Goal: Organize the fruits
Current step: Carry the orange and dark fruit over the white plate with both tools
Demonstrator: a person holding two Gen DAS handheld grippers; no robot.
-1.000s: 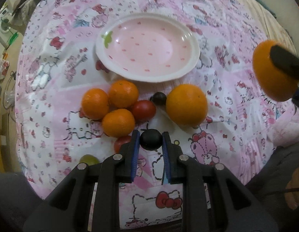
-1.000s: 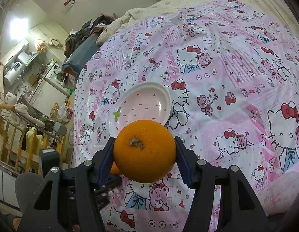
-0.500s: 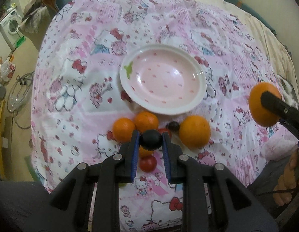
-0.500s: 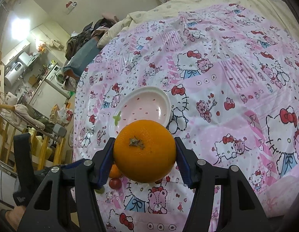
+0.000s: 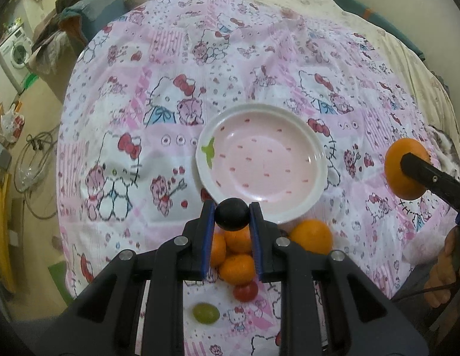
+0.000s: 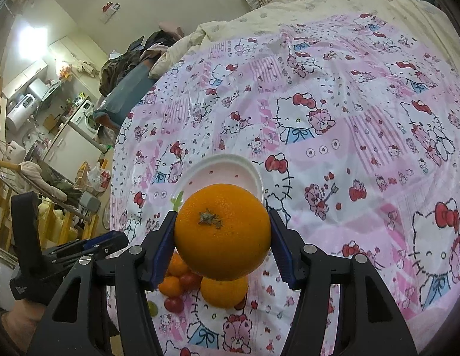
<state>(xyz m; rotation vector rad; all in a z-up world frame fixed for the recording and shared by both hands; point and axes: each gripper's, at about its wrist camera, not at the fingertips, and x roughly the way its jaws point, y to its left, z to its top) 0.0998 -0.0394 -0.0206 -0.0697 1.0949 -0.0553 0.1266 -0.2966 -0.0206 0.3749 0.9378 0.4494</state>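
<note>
A dark grape (image 5: 232, 214) is gripped between the blue-padded fingers (image 5: 206, 238) of the left gripper (image 5: 231, 216) and is held above the bed, in front of the plate's 6 o'clock rim as seen from the left wrist. An orange (image 6: 222, 231), stem side toward the camera, is clamped between the fingers (image 6: 279, 249) of the right gripper (image 6: 222, 237); in the left view the same orange (image 5: 406, 168) is seen at 3 o'clock, held in the air well apart from the plate.

Below the left fingers, small oranges (image 5: 237, 267) are clustered together on the cloth (image 5: 158, 124), with a second large orange (image 5: 311, 236) just beside them at the plate's 5 o'clock edge. A tomato (image 5: 245, 291) lies at 6 o'clock of the cluster, and a green grape (image 5: 205, 313) lies a little further out at 7 o'clock. In the right view the same pile is partly hidden behind the held orange: small oranges (image 6: 174, 279), tomatoes (image 6: 174, 303) and the large orange (image 6: 224, 292) are visible below it.

The pink plate (image 5: 319, 160) is set on the Hello Kitty cloth, nothing lying in it. In the right view only the far part of the plate (image 6: 224, 160) is shown above the held orange. The left gripper (image 6: 90, 244) is seen at 8 o'clock of that view.
</note>
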